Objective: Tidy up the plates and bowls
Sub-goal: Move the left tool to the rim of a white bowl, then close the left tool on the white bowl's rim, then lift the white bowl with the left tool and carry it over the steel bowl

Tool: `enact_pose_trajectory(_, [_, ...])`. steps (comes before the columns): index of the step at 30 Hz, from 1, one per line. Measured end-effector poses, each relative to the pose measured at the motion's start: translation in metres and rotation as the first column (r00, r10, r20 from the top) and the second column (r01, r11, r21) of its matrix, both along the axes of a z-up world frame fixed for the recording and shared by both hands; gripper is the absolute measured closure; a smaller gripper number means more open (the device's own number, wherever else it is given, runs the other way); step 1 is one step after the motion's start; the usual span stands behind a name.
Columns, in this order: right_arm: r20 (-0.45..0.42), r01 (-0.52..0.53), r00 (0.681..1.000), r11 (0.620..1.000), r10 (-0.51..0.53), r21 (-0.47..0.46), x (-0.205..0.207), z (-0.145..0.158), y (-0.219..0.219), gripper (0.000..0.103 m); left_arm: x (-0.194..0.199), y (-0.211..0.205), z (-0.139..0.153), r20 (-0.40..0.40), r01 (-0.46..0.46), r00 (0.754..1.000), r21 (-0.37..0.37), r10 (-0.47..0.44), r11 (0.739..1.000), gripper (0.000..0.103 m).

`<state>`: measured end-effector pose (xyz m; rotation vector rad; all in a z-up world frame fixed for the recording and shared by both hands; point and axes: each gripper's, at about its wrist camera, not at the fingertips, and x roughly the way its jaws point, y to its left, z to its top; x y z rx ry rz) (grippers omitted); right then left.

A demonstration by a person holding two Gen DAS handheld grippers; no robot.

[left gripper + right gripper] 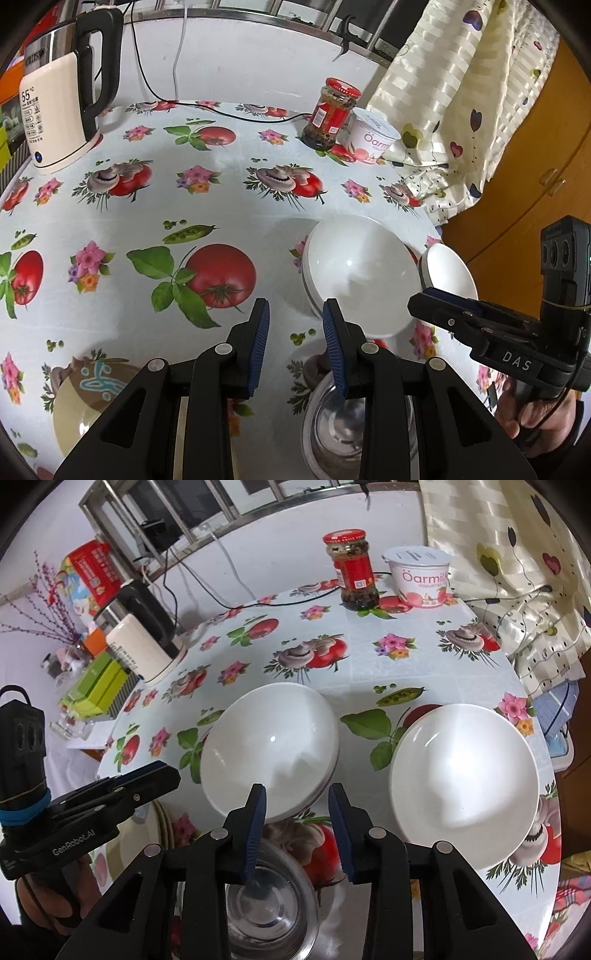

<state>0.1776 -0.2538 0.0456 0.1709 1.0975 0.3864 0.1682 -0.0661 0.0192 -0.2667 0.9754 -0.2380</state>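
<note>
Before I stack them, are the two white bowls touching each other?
Apart. The right wrist view shows patterned tablecloth between the left white bowl and the right white bowl.

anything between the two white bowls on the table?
No object. Right wrist view shows only bare tablecloth between the left white bowl and the right white bowl; they sit apart.

A table (369, 672) covered in a glossy cloth printed with tomatoes, mushrooms, flowers and pea pods. At its far edge stand a red-lidded jar (352, 568) and a white yogurt tub (419, 578), just beside each other. A cream electric kettle (61, 110) stands at the far left. Nearer lie two white bowls (271, 749), apart, a steel bowl (271, 908), and what seems a patterned plate (79, 406), partly hidden.
</note>
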Motion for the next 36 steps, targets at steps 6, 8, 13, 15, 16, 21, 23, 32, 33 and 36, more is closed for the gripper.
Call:
enact_pose_trajectory(6, [-0.012,0.016,1.000,1.000,-0.016,0.000,0.008,-0.007,-0.003,0.076,0.011,-0.003,-0.004,-0.013,0.008,1.000,-0.037,-0.008,0.999,0.072])
enact_pose_trajectory(8, [-0.017,0.019,1.000,1.000,-0.019,0.003,0.011,-0.009,-0.003,0.078,0.014,-0.006,-0.006,-0.017,0.016,1.000,-0.042,-0.017,0.999,0.072])
enact_pose_trajectory(13, [-0.022,0.025,0.999,1.000,-0.025,0.002,0.014,-0.012,-0.003,0.080,0.019,-0.012,-0.011,-0.033,0.031,0.999,-0.059,-0.033,0.998,0.072])
enact_pose_trajectory(15, [-0.022,0.025,0.999,1.000,-0.025,0.002,0.015,-0.013,-0.003,0.080,0.021,-0.013,-0.013,-0.037,0.034,0.999,-0.064,-0.036,0.997,0.072])
enact_pose_trajectory(16, [-0.022,0.025,0.999,1.000,-0.025,0.001,0.015,-0.012,-0.003,0.080,0.022,-0.014,-0.013,-0.040,0.035,0.999,-0.067,-0.037,0.997,0.073])
enact_pose_trajectory(21, [-0.022,0.026,0.999,1.000,-0.026,0.002,0.015,-0.013,-0.003,0.081,0.024,-0.018,-0.017,-0.041,0.046,0.998,-0.060,-0.049,0.997,0.083])
enact_pose_trajectory(23, [-0.021,0.024,0.999,1.000,-0.024,0.001,0.016,-0.013,-0.003,0.082,0.025,-0.017,-0.017,-0.040,0.043,0.998,-0.058,-0.046,0.997,0.084])
enact_pose_trajectory(32, [-0.012,0.023,1.000,1.000,-0.023,-0.007,0.017,-0.010,-0.001,0.082,0.024,-0.017,-0.014,-0.028,0.044,0.999,-0.047,-0.045,0.998,0.085])
enact_pose_trajectory(33, [-0.010,0.023,1.000,1.000,-0.023,-0.008,0.017,-0.009,-0.001,0.082,0.023,-0.017,-0.012,-0.025,0.044,0.999,-0.047,-0.045,0.998,0.085])
enact_pose_trajectory(36, [-0.004,0.022,1.000,1.000,-0.022,-0.009,0.016,-0.005,-0.001,0.082,0.022,-0.017,-0.008,-0.016,0.044,0.999,-0.047,-0.044,0.998,0.085])
